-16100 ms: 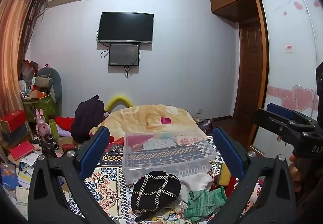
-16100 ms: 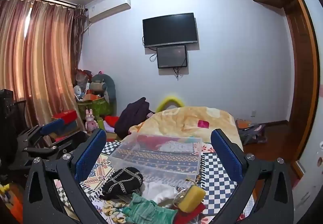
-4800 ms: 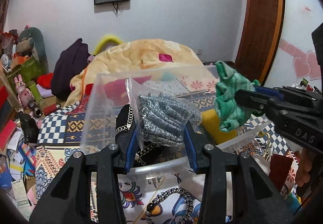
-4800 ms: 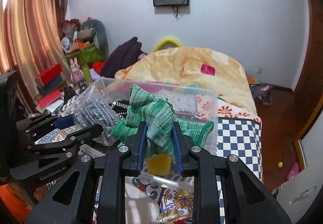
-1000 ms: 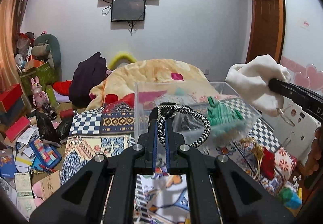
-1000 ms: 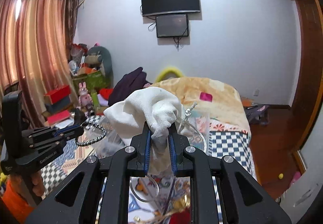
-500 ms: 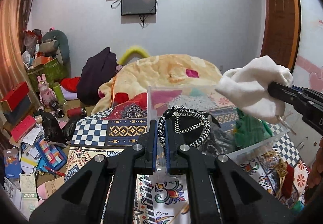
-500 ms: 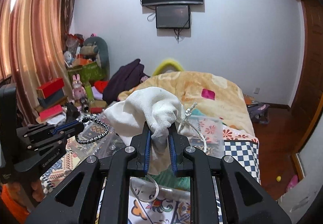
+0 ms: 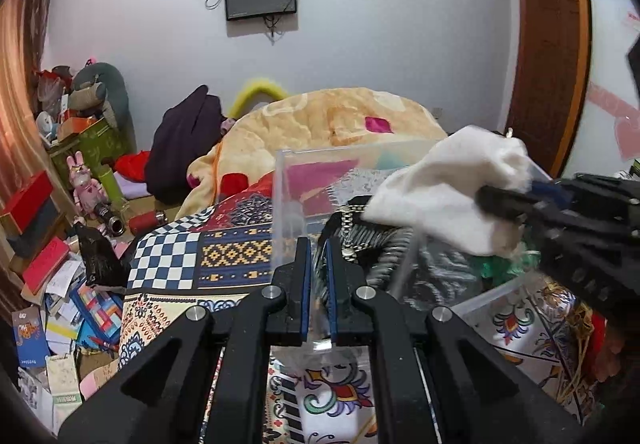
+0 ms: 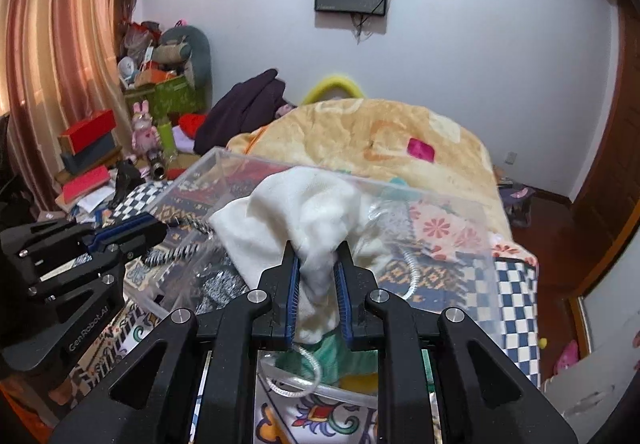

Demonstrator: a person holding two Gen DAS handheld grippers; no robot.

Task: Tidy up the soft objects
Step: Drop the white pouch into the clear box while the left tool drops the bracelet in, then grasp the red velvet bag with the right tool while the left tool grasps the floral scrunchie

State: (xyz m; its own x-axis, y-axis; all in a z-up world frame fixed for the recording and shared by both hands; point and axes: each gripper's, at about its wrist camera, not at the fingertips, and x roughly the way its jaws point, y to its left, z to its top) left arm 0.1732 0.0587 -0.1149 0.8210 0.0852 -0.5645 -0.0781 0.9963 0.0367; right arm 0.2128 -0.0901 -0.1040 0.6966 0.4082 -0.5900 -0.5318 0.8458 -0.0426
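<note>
A clear plastic bin (image 9: 286, 200) (image 10: 436, 200) stands on the patterned bedspread. My right gripper (image 10: 316, 262) is shut on a white cloth bag (image 10: 304, 212) with a cord and holds it over the bin; it also shows in the left wrist view (image 9: 452, 196). My left gripper (image 9: 318, 248) is shut on a black-and-white braided cord (image 9: 394, 260) (image 10: 182, 250), low at the bin's near left corner. A silver-grey packet (image 10: 220, 280) and a green knit piece (image 10: 332, 356) lie in the bin.
An orange blanket (image 9: 328, 124) is heaped behind the bin. A dark jacket (image 9: 180, 148) lies at the far left of the bed. Boxes, papers and toys (image 9: 60, 244) clutter the floor on the left. A wooden door (image 9: 548, 64) is at the right.
Both grippers have moved forward and down to the bin. The white bag now hangs over the bin's inside and the braided cord has dropped to the bin's near corner.
</note>
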